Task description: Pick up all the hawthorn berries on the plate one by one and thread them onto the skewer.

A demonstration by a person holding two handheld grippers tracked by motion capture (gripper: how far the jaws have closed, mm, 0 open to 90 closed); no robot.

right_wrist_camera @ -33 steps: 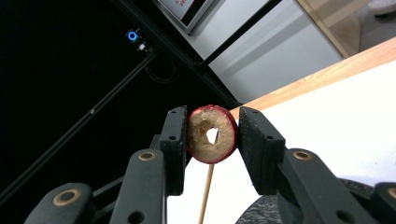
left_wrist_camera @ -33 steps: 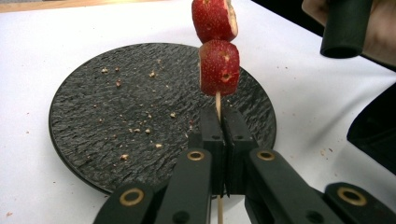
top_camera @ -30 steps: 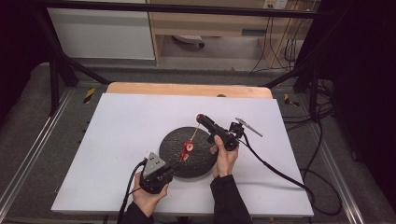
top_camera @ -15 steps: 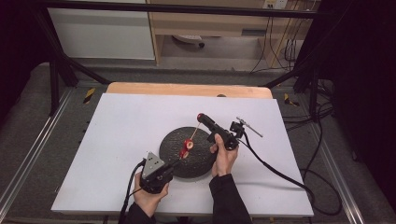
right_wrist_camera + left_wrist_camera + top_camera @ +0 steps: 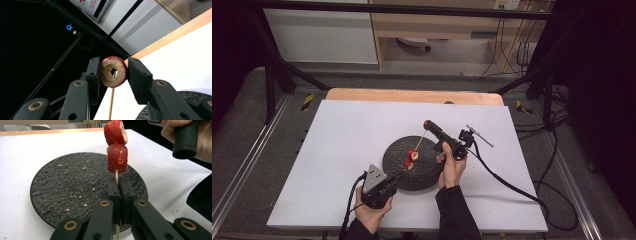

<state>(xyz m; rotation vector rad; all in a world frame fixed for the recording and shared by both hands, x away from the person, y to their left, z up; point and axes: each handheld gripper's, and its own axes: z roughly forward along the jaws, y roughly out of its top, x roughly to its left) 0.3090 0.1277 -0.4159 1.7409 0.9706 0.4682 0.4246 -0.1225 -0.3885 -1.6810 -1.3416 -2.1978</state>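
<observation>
The left tongs (image 5: pixel 117 195) are clamped on the near end of a thin wooden skewer (image 5: pixel 116 173), held above the round black slate plate (image 5: pixel 62 185) on the white desk (image 5: pixel 342 135). Two red fruit pieces (image 5: pixel 117 157) sit mid-skewer. The right tongs (image 5: pixel 113 72) grip a third red, hollow-cored fruit slice (image 5: pixel 113 71) at the far tip. The fruit is probably soft and easily crushed: grip lightly across its skin. The skewer is light, stiff and brittle.
</observation>
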